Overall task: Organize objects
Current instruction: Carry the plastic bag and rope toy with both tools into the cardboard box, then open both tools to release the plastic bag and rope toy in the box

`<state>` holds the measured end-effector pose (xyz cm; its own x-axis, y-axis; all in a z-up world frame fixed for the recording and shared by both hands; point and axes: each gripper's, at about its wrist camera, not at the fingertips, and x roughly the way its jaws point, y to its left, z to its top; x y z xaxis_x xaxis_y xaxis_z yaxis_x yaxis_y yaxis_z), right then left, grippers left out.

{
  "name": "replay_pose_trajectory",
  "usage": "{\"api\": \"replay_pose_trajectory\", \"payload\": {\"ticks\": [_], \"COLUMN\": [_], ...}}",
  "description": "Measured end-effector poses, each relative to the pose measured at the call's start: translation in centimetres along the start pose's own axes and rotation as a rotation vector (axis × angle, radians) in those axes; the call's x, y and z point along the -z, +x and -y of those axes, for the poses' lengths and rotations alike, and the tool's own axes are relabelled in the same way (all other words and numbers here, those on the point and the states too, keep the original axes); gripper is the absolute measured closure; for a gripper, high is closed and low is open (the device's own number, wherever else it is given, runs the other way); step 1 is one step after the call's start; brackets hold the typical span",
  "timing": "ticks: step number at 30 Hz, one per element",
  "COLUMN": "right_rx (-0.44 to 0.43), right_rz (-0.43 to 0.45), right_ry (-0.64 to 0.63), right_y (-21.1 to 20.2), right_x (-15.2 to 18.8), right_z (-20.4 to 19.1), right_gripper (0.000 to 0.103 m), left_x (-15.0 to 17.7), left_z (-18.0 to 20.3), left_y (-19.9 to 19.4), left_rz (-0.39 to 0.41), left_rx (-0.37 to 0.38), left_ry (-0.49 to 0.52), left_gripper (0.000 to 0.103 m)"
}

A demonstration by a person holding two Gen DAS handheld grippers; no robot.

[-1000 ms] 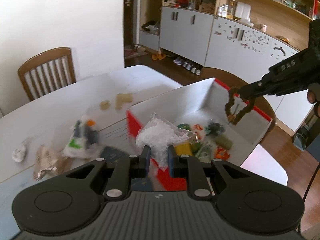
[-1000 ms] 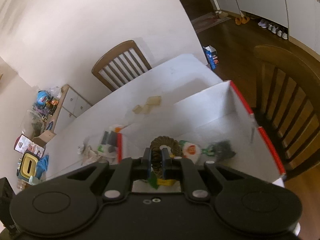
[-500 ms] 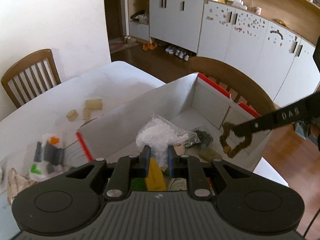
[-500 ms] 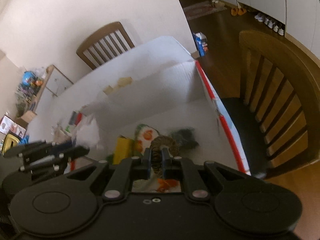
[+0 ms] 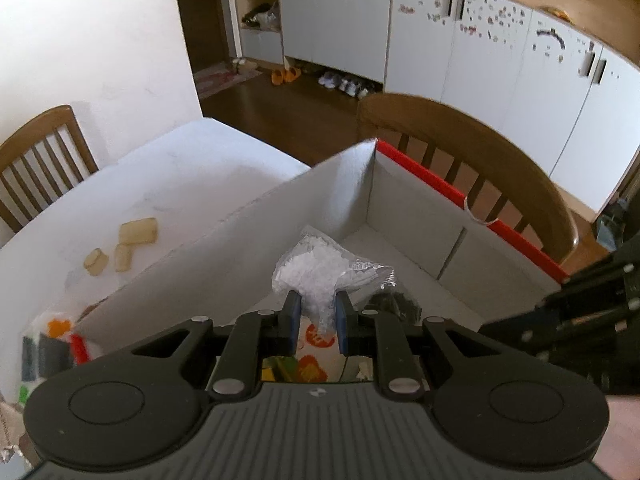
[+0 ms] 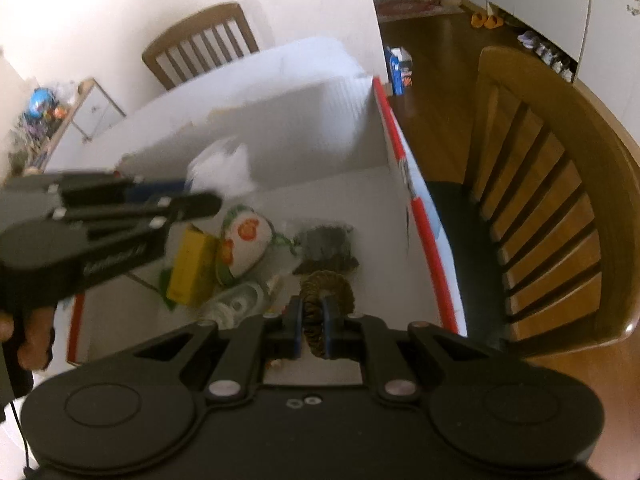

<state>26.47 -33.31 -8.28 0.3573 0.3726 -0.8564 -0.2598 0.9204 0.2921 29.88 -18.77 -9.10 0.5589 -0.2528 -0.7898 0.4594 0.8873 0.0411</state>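
Box (image 5: 416, 216) on table (image 5: 192, 168), chair (image 5: 500, 168) behind it, blocks (image 5: 136, 232) left of box

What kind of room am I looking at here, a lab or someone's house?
Most likely a home's dining area: a white table with wooden chairs, white cabinets along the wall, and shoes and slippers lined up on the floor.

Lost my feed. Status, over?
Left claw shut on clear bag. Right claw shut on brown ring. Both over box. Nothing blocking.
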Motion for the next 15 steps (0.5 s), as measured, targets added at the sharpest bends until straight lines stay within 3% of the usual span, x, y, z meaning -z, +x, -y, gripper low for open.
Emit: {"api": "replay_pose_trajectory", "payload": {"ticks": [7, 15], "right_rx": [-0.018, -0.042], "right_rz": [-0.018, -0.035], "right_ry": [-0.016, -0.041], "right_y": [0.9, 1.6], "right_x": [0.0, 0.3], "right_z": [-0.7, -1.7], "right_gripper": [0.094, 0.089], "left_x": [-0.3, -0.5], "left_z": [1.2, 0.7], "left_y": [2.8, 4.7], "left_rz": [-0.062, -0.124], "left_rx": [-0.003, -0.005], "left_ry": [0.026, -0.011], "left_gripper": [0.085, 0.085]}}
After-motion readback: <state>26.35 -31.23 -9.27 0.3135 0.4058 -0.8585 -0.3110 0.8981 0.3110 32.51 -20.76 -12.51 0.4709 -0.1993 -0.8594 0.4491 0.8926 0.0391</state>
